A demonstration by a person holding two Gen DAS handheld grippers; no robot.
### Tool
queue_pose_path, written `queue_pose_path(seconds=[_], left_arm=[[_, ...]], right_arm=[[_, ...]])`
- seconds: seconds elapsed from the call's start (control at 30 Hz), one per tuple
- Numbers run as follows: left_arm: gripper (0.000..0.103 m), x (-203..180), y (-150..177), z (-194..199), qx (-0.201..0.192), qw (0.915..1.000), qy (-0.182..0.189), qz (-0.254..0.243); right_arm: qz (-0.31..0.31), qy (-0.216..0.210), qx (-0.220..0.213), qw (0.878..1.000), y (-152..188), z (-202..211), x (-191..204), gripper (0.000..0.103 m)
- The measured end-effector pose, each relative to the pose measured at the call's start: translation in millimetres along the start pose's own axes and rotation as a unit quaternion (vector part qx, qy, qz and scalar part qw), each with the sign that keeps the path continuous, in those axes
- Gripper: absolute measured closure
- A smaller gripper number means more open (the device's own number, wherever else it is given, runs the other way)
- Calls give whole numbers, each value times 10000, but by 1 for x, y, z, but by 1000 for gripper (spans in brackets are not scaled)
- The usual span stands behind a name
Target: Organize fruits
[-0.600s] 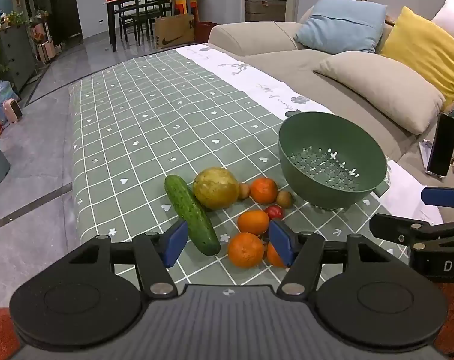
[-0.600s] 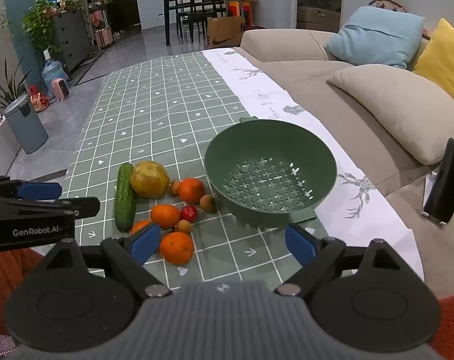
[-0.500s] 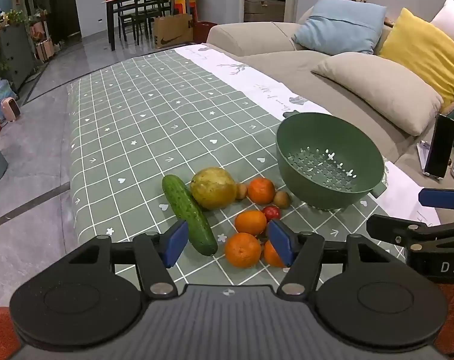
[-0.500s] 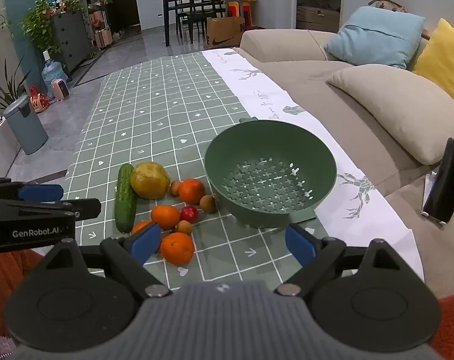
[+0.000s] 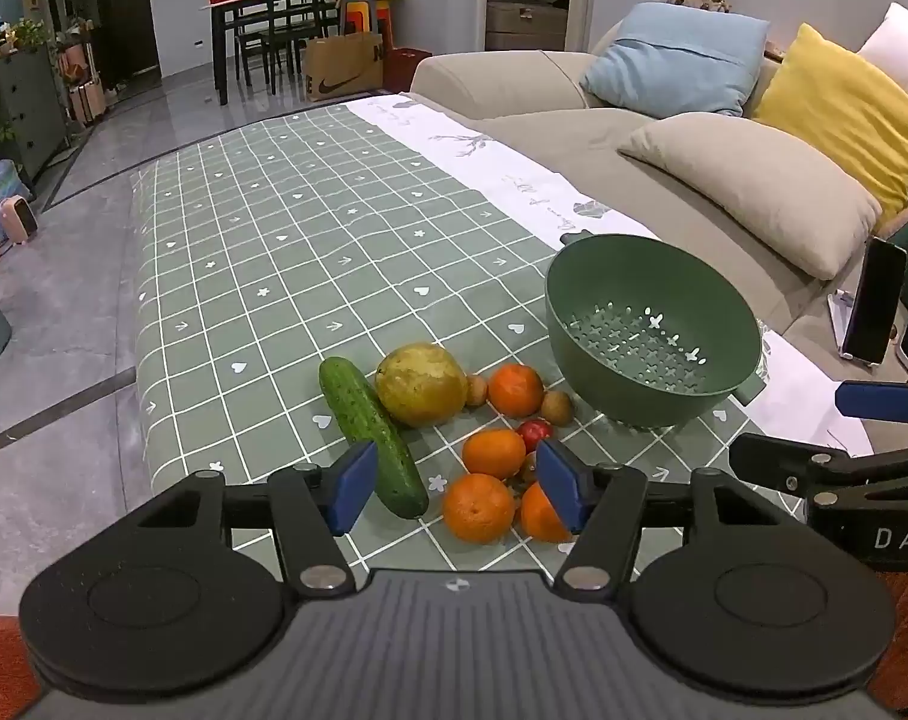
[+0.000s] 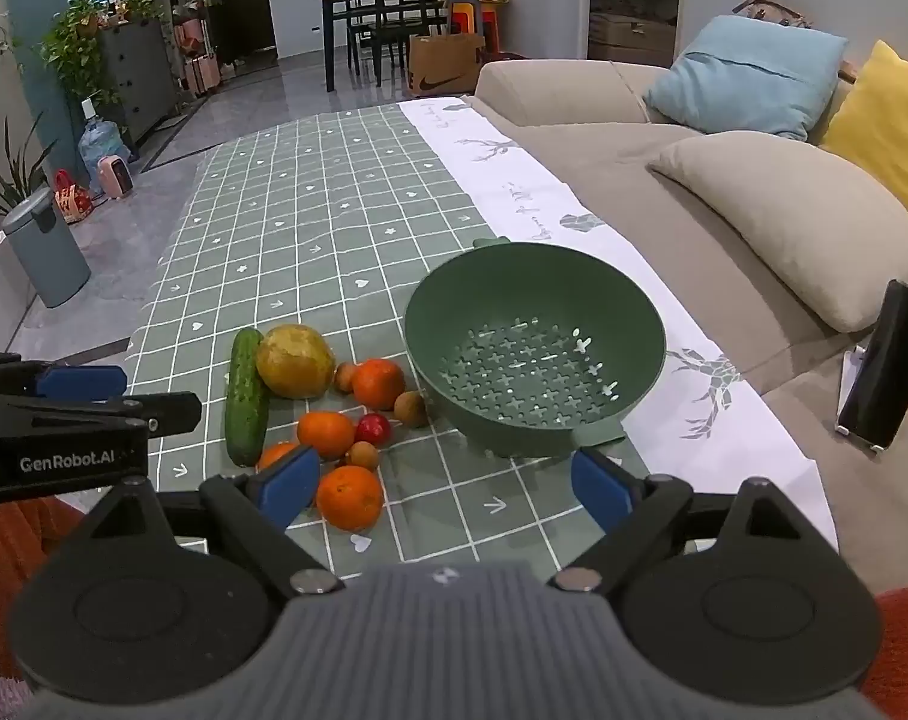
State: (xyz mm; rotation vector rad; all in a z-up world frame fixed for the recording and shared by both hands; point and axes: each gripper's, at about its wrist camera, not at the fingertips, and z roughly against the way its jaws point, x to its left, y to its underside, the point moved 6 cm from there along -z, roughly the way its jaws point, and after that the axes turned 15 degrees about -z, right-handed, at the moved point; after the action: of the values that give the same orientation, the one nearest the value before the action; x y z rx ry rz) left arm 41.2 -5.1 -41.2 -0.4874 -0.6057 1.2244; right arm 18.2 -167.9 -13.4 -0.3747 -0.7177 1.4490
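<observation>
Here's the fruit pile, sitting on the green checked tablecloth (image 6: 309, 222) just left of the green colander (image 6: 535, 354). The cucumber (image 6: 245, 399) is the one long piece: dark green, lying flat, its long axis running near to far along the left edge of the heap, the far tip beside the big yellow-green pomelo (image 6: 294, 361). Right of the pomelo there's a small brown fruit, then an orange (image 6: 378, 383), then another small brown fruit close against the colander's wall. Nearer in, a second orange (image 6: 326, 434) with a small red fruit (image 6: 373, 429) touching its right side, and nearest of all a third orange (image 6: 350, 498), round, bright and pebbly.

The colander stands upright, cross-shaped holes across its bottom, nothing inside.

Left gripper (image 5: 457, 495) hangs above the near end of the pile, blue pads spread wide, gripping nothing. Right gripper (image 6: 444, 489) is spread wider still, also holding nothing, tilted down between the oranges and the colander.
</observation>
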Motion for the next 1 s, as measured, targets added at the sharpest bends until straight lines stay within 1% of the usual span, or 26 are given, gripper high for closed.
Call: queue_pose_path(seconds=[1.0], left_arm=[[31,7,-2,4,-61,10000,-32,59]], right_arm=[[-84,53,-8,10000,-2,-2,-1,15]])
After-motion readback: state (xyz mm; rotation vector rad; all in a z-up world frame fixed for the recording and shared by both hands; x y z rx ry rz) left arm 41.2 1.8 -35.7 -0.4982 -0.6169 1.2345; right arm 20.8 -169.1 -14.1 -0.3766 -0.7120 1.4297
